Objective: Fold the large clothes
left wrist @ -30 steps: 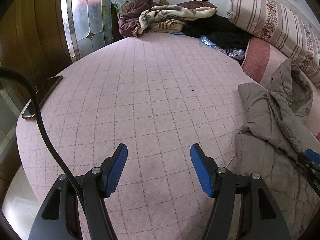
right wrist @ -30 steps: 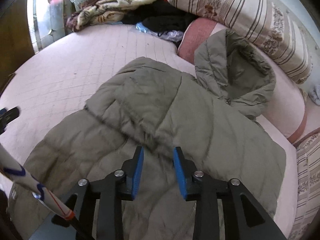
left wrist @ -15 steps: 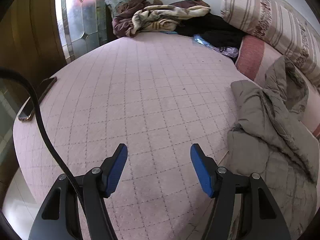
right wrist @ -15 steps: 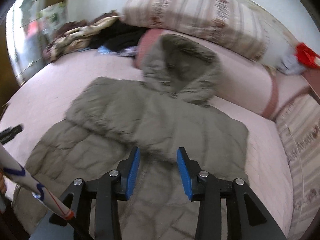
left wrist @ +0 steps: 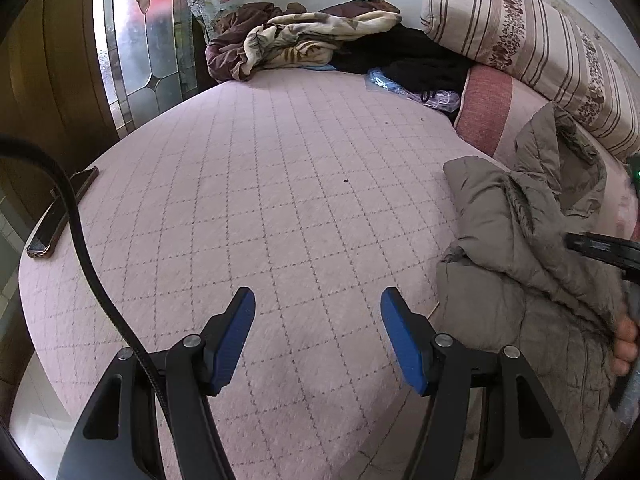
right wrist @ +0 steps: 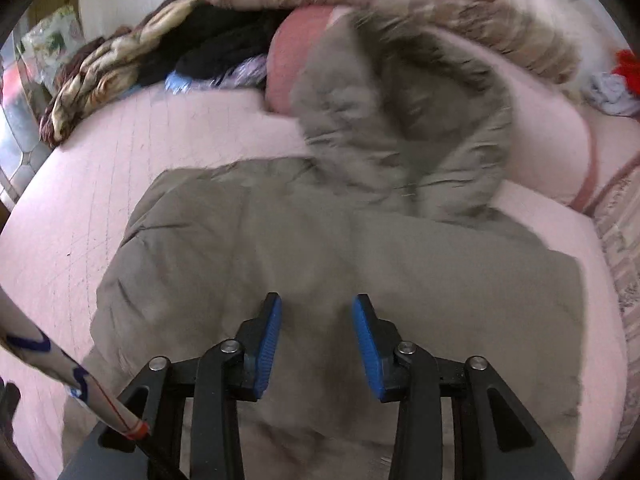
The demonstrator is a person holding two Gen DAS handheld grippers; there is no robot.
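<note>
Right wrist: coat lengthwise, hood far.

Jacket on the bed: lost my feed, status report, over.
Left gripper open over bare quilt. Right gripper open above jacket, jaws just closed slightly, nothing between them. Jacket unfolded, hood against pillow. Nothing in the way.

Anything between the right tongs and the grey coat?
Nothing visible. The right tongs hang open directly above the grey hooded coat, with only air between the pads and the fabric. The coat lies spread on the pink bed cover; the clothes pile sits far off.
</note>
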